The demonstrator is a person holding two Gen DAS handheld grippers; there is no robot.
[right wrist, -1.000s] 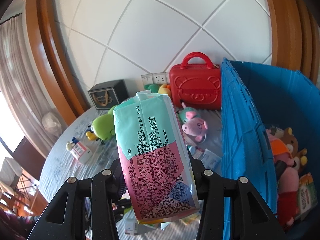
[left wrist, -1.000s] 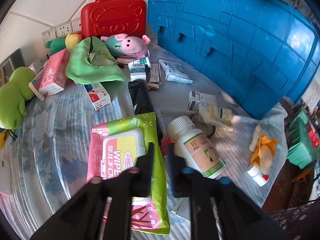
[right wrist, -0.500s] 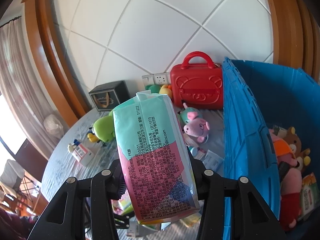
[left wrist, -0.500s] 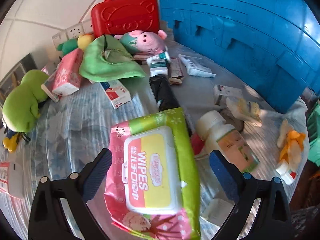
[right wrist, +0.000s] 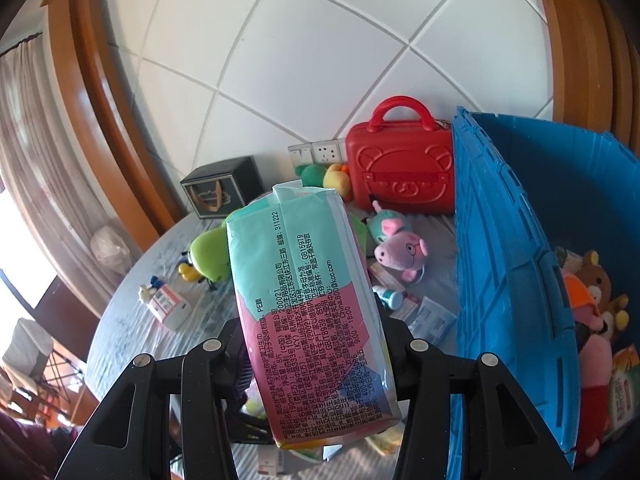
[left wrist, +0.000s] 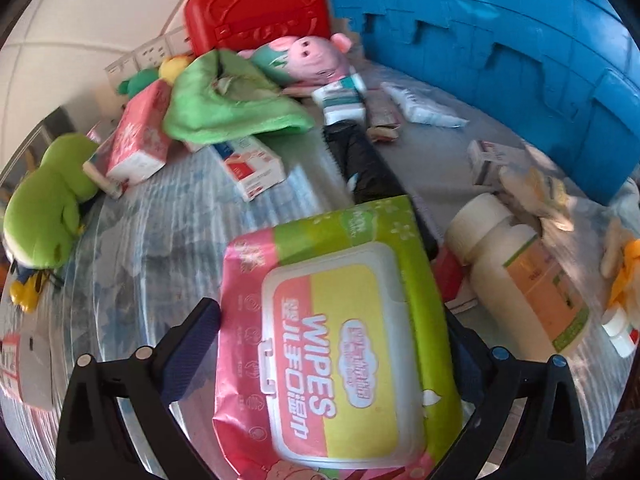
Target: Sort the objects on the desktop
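A pink and green wipes pack (left wrist: 352,248) with a yellow and red lid lies flat on the table. My left gripper (left wrist: 332,326) is low over it, jaws opening wide, one finger on each side of the pack; a small gap shows at the left fingertip (left wrist: 202,316), and the right one is partly hidden behind the pack. My right gripper (right wrist: 316,330) is shut on a teal and pink printed soft pack (right wrist: 296,248), held upright in the air just left of the blue bin (right wrist: 500,260), which holds plush toys.
A white bottle (left wrist: 520,272) lies right of the wipes. Behind them are a black pouch (left wrist: 360,160), a red-white box (left wrist: 252,168), a green cloth (left wrist: 228,104), a pig plush (left wrist: 312,60) and a red case (left wrist: 256,12). A green frog plush (left wrist: 44,208) sits left. The bin wall (left wrist: 500,40) bounds the right.
The left gripper's jaws went from nearly shut to wide apart, and it came down and forward so the wipes pack now lies between its fingers. The right gripper kept still with its pack.
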